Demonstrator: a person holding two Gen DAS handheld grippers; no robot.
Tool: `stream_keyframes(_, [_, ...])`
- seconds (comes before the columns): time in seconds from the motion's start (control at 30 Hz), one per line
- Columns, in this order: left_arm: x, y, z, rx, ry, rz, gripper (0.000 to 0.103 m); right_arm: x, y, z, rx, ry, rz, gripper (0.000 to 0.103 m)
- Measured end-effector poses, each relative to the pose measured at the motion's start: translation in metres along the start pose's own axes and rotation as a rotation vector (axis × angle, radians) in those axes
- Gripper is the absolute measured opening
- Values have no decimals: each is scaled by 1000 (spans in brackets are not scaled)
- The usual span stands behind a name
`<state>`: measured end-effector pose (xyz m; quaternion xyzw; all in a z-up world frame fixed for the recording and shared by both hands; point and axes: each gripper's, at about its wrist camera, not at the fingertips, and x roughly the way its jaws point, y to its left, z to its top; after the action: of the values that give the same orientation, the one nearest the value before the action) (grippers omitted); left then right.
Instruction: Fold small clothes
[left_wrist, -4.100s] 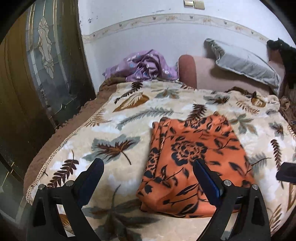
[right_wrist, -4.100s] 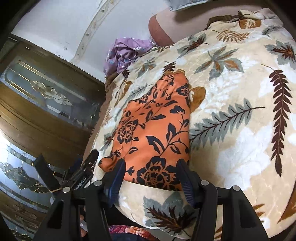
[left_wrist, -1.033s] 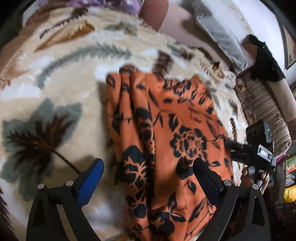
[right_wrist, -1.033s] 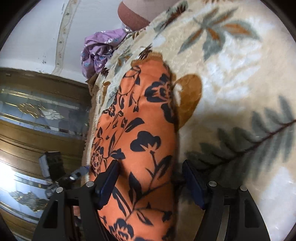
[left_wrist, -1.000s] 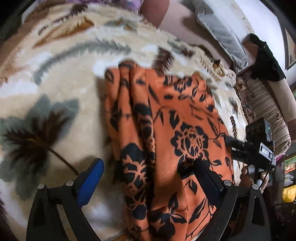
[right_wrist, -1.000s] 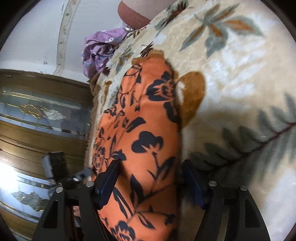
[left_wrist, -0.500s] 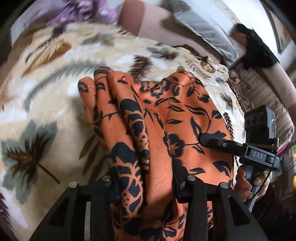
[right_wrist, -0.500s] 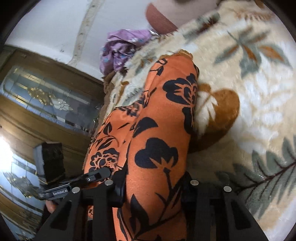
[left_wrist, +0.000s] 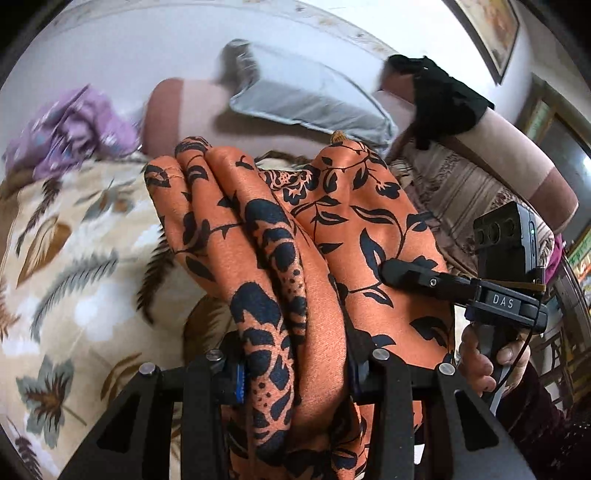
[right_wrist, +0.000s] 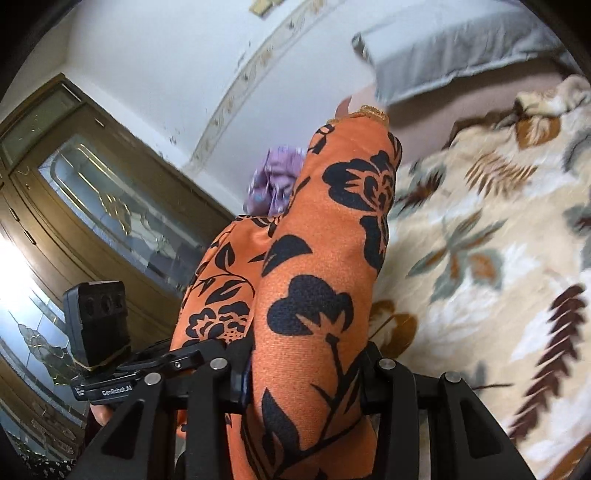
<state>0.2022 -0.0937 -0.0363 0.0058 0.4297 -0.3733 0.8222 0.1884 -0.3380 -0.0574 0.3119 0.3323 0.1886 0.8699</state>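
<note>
An orange cloth with a black flower print (left_wrist: 332, 229) is bunched and lifted off the leaf-patterned blanket (left_wrist: 74, 266). My left gripper (left_wrist: 295, 373) is shut on its near edge, with thick folds squeezed between the pads. In the left wrist view the right gripper (left_wrist: 402, 273) grips the cloth's right side, a hand around its handle. In the right wrist view my right gripper (right_wrist: 306, 365) is shut on a thick fold of the orange cloth (right_wrist: 325, 266), and the left gripper (right_wrist: 177, 363) holds the cloth's other side at lower left. The cloth's far end hangs free above the blanket (right_wrist: 498, 258).
A purple garment (left_wrist: 70, 136) lies at the bed's far left corner. A grey pillow (left_wrist: 306, 99) leans on the pink headboard (left_wrist: 184, 110), with a black item (left_wrist: 443, 99) at the right. A wooden glass-panelled door (right_wrist: 110, 206) stands left of the bed.
Both grippers closed on the cloth's near edge and rose, lifting it off the blanket so it now hangs bunched between them. Both views tilted up toward the headboard and wall.
</note>
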Motion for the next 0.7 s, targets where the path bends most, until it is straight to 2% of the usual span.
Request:
stream_keyframes(0.1, [12,-6,10,-1,6,-9,40,-13,-12,5,7,-14,-11,42])
stream_keyframes(0.23, [44,0,7,-29,49,13,40,-2,-39,3,51,15,-15,42])
stream_keyframes(0.37, [87,10,-14,-83,124,51,40,29,-78,-9,100,75,-34,42])
stream_keyframes(0.47, [124,29,-38,-151,217,72,41,55,-114,-26,149,148,-59,42])
stream_keyframes(0.53, [140,38,-54,-185,268,120,43,70,-134,-38,184,212,-124,48])
stream_keyframes(0.57, [142,41,-59,-184,266,141,45,75,-142,-42,202,225,-168,54])
stream_keyframes(0.6, [141,43,-62,-190,260,133,47,73,-148,-43,232,221,-167,60])
stream_keyframes(0.67, [134,47,-62,-224,254,124,49,63,-147,-37,257,205,-168,60])
stream_keyframes(0.7, [128,47,-61,-227,255,126,49,52,-140,-32,230,174,-210,61])
